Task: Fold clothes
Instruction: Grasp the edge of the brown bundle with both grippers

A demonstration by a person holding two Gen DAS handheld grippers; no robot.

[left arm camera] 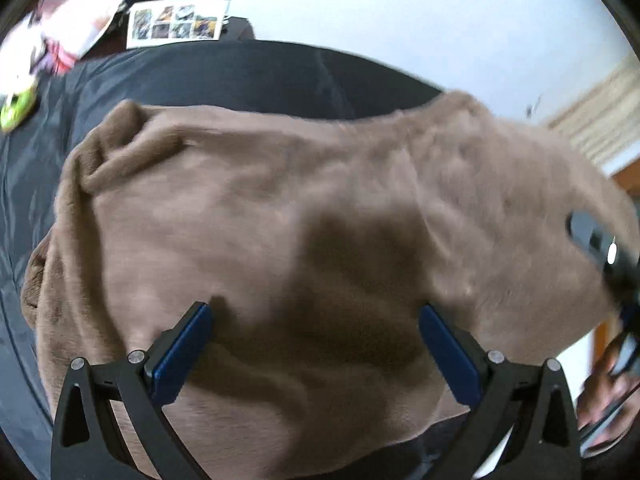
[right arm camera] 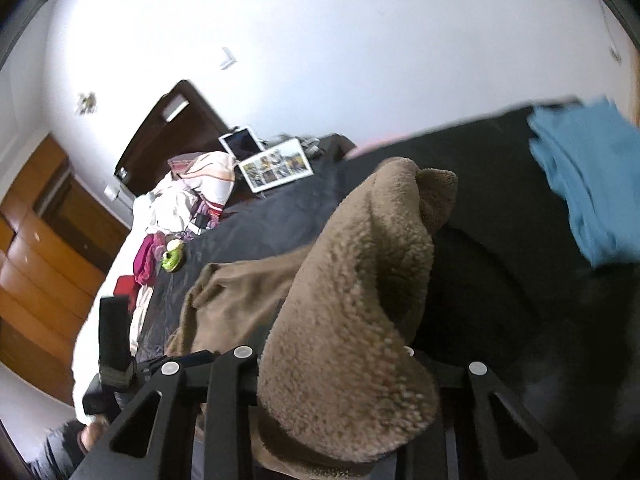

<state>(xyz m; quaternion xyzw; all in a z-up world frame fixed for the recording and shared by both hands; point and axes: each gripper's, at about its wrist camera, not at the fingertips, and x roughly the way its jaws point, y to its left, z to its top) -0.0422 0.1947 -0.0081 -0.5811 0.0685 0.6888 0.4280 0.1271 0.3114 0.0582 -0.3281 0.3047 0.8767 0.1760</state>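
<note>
A brown fleece garment (left arm camera: 280,220) lies spread on a black sheet (left arm camera: 240,72) over a bed. My left gripper (left arm camera: 316,312) is open just above its near part, its blue pads (left arm camera: 188,344) wide apart with nothing between them. In the right wrist view the same garment (right arm camera: 352,280) is bunched up and lifted. My right gripper (right arm camera: 332,364) is shut on a thick fold of it, and the fabric hides the fingertips. The right gripper also shows at the right edge of the left wrist view (left arm camera: 600,248).
A folded blue garment (right arm camera: 588,184) lies on the sheet at the far right. A pile of white and pink clothes (right arm camera: 188,196), a green object (right arm camera: 172,258), a photo sheet (right arm camera: 276,166) and a tablet (right arm camera: 242,142) lie at the bed's far end. A wooden wardrobe (right arm camera: 44,240) stands left.
</note>
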